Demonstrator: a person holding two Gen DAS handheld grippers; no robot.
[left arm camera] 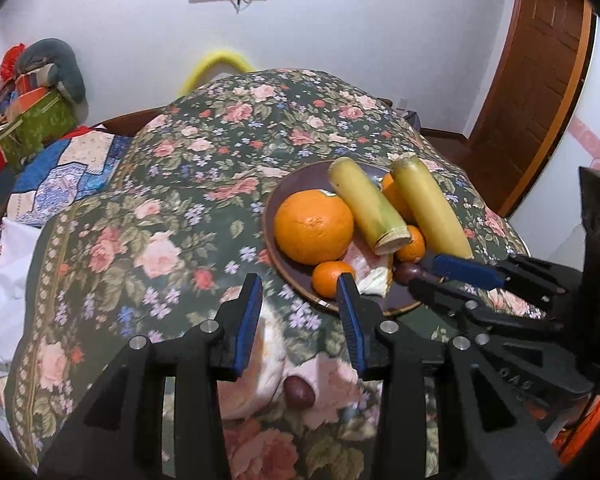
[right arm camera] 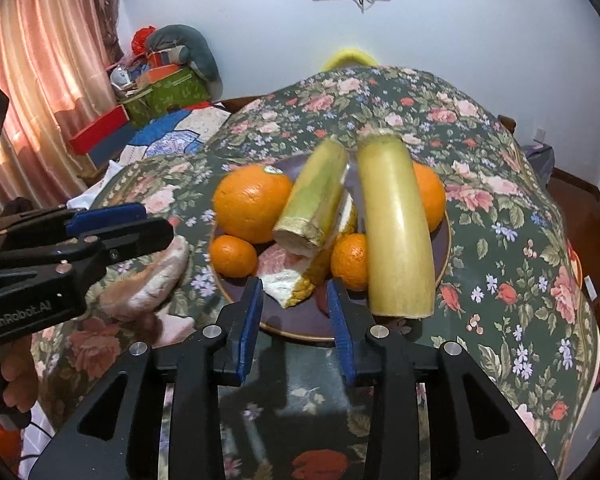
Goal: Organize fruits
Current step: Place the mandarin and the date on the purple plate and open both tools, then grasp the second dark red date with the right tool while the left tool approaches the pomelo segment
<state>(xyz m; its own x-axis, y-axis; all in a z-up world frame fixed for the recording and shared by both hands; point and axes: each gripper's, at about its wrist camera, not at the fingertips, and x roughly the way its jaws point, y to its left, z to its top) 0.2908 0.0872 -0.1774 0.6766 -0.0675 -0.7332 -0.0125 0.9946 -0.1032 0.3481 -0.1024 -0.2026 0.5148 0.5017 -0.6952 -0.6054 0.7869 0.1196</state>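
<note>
Blue-padded fingers of the left gripper (left arm camera: 300, 292) stand wide apart with nothing between them, hovering over a pale pomelo piece (left arm camera: 260, 364) and a small dark round fruit (left arm camera: 300, 391) lying loose on the floral tablecloth (left arm camera: 148, 208), just off the plate. The right gripper (right arm camera: 294, 296) is also spread and empty, its tips over the near rim of the brown plate (right arm camera: 300, 328).

The step in hand looks like gathering the loose fruit onto the plate. To do it well, I would lower the left gripper straight down, close on the pomelo piece across its narrow width, and set it in the bare near part (the far side is crowded).

On the plate, from largest: two sugarcane sections (right arm camera: 396, 224), one leaning over the other fruit; two big oranges (right arm camera: 252, 204); a pomelo wedge (right arm camera: 288, 276); two mandarins (right arm camera: 234, 258); and a small dark fruit (left arm camera: 407, 272) at the rim, beside the right gripper's tip.
</note>
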